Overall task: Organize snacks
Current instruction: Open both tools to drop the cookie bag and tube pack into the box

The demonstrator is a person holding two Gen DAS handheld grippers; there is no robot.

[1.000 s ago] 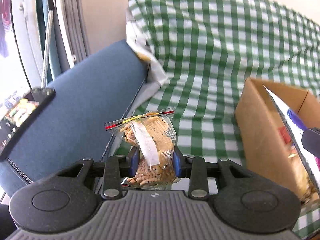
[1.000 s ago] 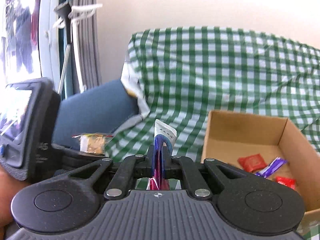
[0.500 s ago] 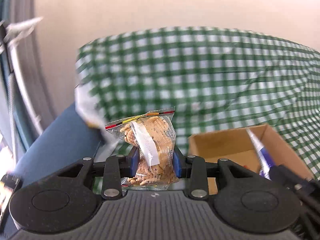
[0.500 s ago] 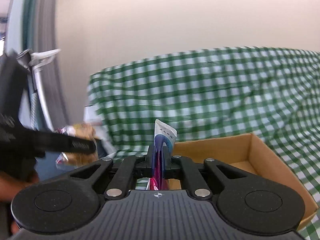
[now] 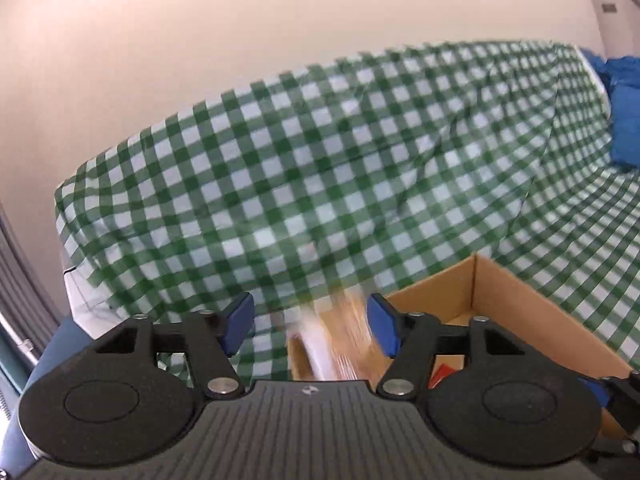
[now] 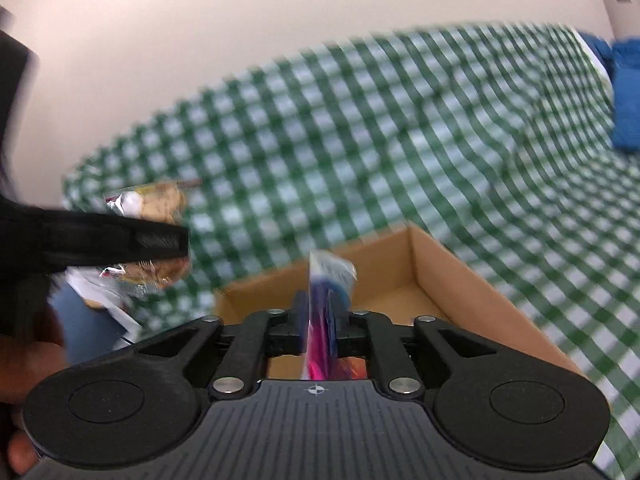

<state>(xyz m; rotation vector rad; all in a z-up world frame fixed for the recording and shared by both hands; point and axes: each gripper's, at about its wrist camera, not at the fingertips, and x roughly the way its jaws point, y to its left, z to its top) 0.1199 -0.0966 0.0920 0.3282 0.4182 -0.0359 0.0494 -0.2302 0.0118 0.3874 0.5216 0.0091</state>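
Biscuit bag (image 5: 336,336): clear wrapper, tan biscuits, white label, heavily motion-smeared in the left wrist view. It sits in the gap between the left claw's (image 5: 310,320) blue pads (image 5: 239,322), nearer the right-hand pad, and I can't tell if it touches that one; there is clear space on the other side. It is over the near-left corner of the cardboard box (image 5: 500,292). Left claw is spread wide, gripping nothing that I can confirm. In the right wrist view the same bag shows above and below a black finger of the left claw, out to the left of the box and against the checked cloth; contact there is too blurred to read. Snack packet (image 6: 330,280): white top, purple middle, pink lower part, standing upright on edge, pinched in the right claw (image 6: 320,320). That claw is narrow, clamped on the packet, just in front of the box's near wall, with the packet top overlapping the box opening. The box is open-topped, with a red wrapper (image 5: 442,372) lying on its floor. The box rests on a green-and-white checked cloth (image 5: 320,160) draped over the seat and backrest behind. A blue fabric item (image 5: 624,120) lies at the far right on the cloth, well apart from the box. A plain pale wall (image 5: 240,40) is behind.
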